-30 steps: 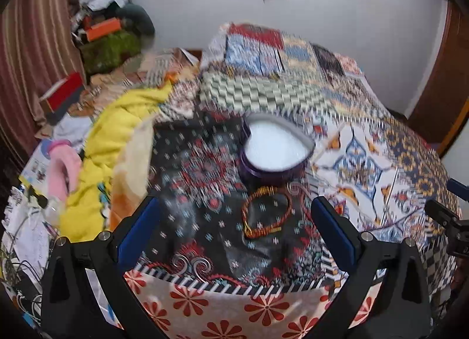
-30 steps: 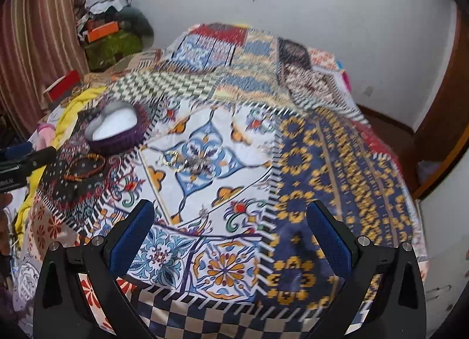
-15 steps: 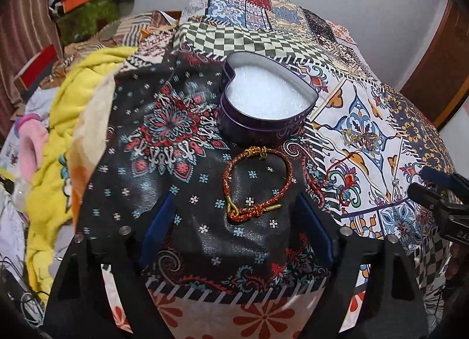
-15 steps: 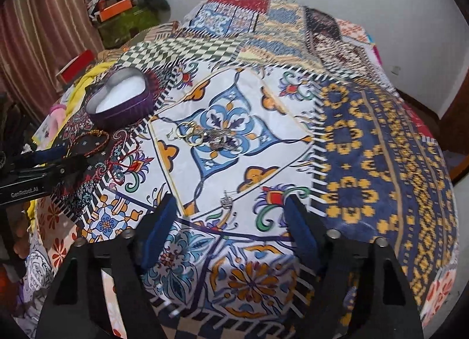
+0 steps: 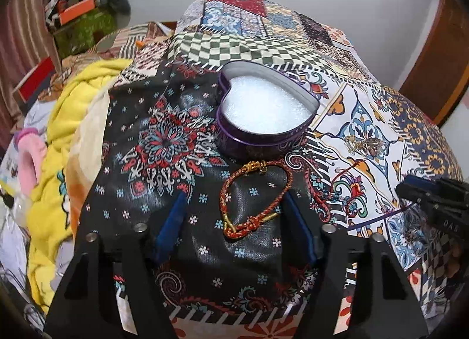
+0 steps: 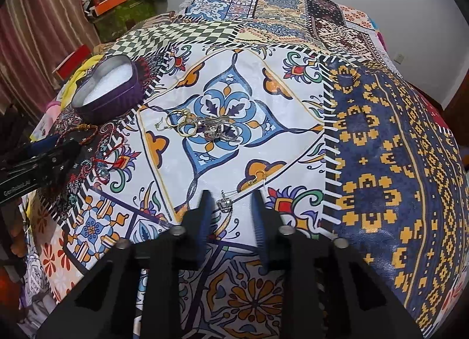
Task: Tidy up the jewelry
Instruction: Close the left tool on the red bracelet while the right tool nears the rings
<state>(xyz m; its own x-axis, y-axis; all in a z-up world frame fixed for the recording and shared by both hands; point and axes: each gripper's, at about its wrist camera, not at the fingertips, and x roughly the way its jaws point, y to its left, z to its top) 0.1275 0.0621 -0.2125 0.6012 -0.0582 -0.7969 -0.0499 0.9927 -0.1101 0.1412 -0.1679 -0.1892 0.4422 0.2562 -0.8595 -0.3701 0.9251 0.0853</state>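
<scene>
A red and gold braided bracelet (image 5: 227,192) lies flat on the dark patterned cloth, just in front of an open purple heart-shaped tin (image 5: 249,139) lined with white foam. My left gripper (image 5: 236,193) is open and low over the bed, its blue fingers on either side of the bracelet and apart from it. My right gripper (image 6: 231,192) is open with a narrower gap, and a small silver charm (image 6: 224,204) lies between its fingers. A gold earring (image 6: 258,176) sits just beyond. A tangle of gold hoops and silver pieces (image 6: 202,128) lies mid-bed, right of the tin (image 6: 114,101).
The patchwork bedspread (image 6: 381,148) covers the whole bed and falls away at the right. A yellow blanket (image 5: 73,110) and a pink slipper (image 5: 27,160) lie at the left. Boxes and clutter (image 5: 82,13) stand by the striped curtain. The left gripper (image 6: 38,157) shows in the right wrist view.
Both grippers came down and forward toward the bed and their jaws narrowed. The left now straddles the bracelet. The right now has the silver charm between its fingers.
</scene>
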